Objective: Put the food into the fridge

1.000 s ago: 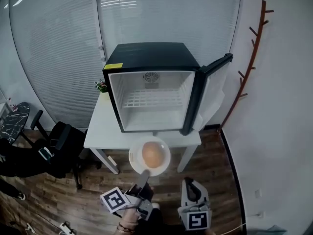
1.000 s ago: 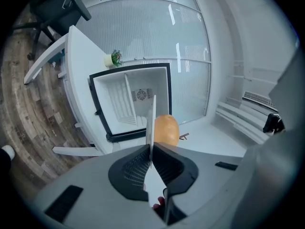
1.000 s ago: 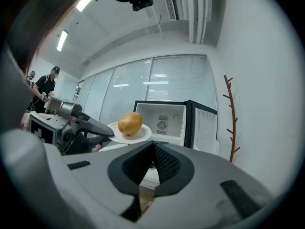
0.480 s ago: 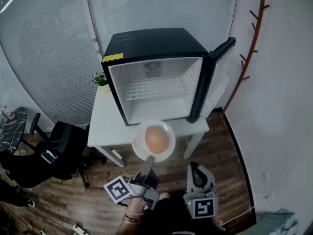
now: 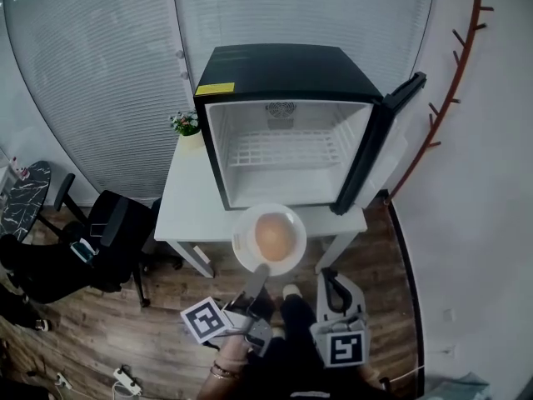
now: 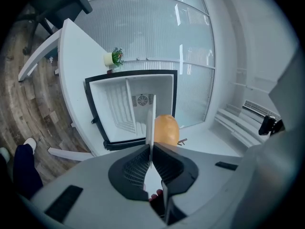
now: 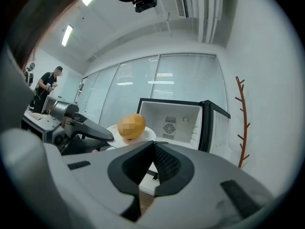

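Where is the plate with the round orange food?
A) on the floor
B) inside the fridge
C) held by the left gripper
C: the left gripper pinches the rim of the plate, with the food on it, in front of the open fridge.

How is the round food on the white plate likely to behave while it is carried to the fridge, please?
The round food sits loose and looks smooth, so it could roll if the white plate tilts. The left hand-held gripper pinches only the rim, so the plate may pivot.
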